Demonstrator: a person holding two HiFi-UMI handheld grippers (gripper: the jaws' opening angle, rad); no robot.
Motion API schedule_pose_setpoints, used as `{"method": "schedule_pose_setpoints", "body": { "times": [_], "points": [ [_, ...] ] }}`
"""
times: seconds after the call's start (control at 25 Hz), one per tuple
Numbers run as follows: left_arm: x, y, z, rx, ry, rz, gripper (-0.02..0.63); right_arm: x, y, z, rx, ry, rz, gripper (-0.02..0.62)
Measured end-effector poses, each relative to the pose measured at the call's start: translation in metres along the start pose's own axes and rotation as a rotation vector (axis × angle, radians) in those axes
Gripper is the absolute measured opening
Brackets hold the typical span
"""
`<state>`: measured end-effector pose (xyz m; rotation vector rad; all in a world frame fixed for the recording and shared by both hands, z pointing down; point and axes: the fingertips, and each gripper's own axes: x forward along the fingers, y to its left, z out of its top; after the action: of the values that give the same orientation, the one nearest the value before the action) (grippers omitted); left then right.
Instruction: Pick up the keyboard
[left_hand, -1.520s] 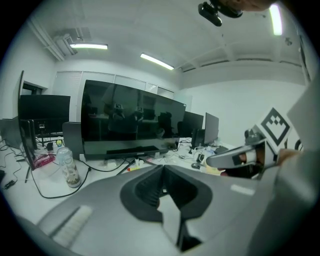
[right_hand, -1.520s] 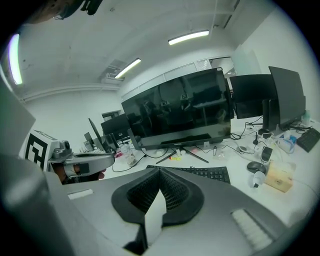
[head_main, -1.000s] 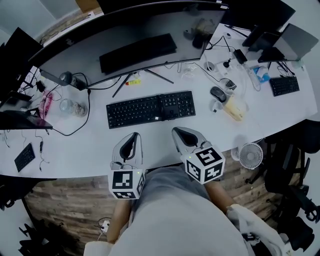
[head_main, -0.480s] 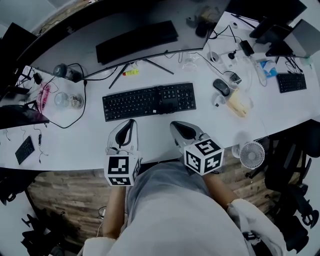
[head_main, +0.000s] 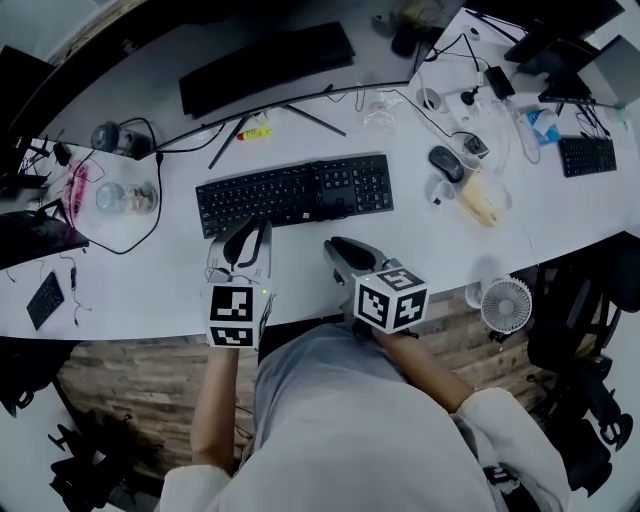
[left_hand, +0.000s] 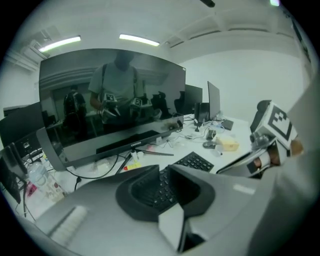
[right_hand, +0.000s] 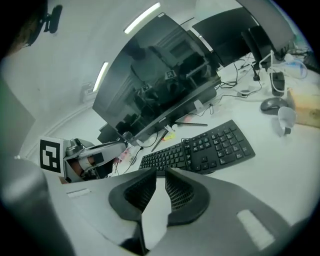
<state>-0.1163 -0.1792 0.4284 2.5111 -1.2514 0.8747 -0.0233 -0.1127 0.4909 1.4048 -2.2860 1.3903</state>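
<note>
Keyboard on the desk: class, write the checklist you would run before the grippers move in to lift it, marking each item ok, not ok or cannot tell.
1. Keyboard lies flat on the desk, near edge unobstructed: ok.
2. Left gripper fingers apart, nothing gripped: ok.
3. Right gripper fingers have just been opening, with nothing between them; gap wide enough for the keyboard: cannot tell.
4. Both grippers at the keyboard's near edge: not ok, both are short of it.
5. Mouse apart from the keyboard's right end: ok.
</note>
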Motion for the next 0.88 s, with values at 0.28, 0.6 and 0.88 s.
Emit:
{"method": "schedule_pose_setpoints", "body": {
  "times": [0.28,0.6,0.88],
  "points": [
    [0.025,0.006,-0.003,0.072,0.031,-0.033,0.000,0.023,-0.001,-0.013,0.173,-0.023,0.058,0.049],
    [0.058,0.006,-0.012,0.119,0.084,-0.108,0.000,0.038,-0.008,-0.025,0.305,-0.048,0.080,0.092],
    [0.084,0.012,-0.021,0.180,0.126,-0.141,0.000,0.052,-0.016,-0.028,0.410,-0.095,0.080,0.107]
  ]
}}
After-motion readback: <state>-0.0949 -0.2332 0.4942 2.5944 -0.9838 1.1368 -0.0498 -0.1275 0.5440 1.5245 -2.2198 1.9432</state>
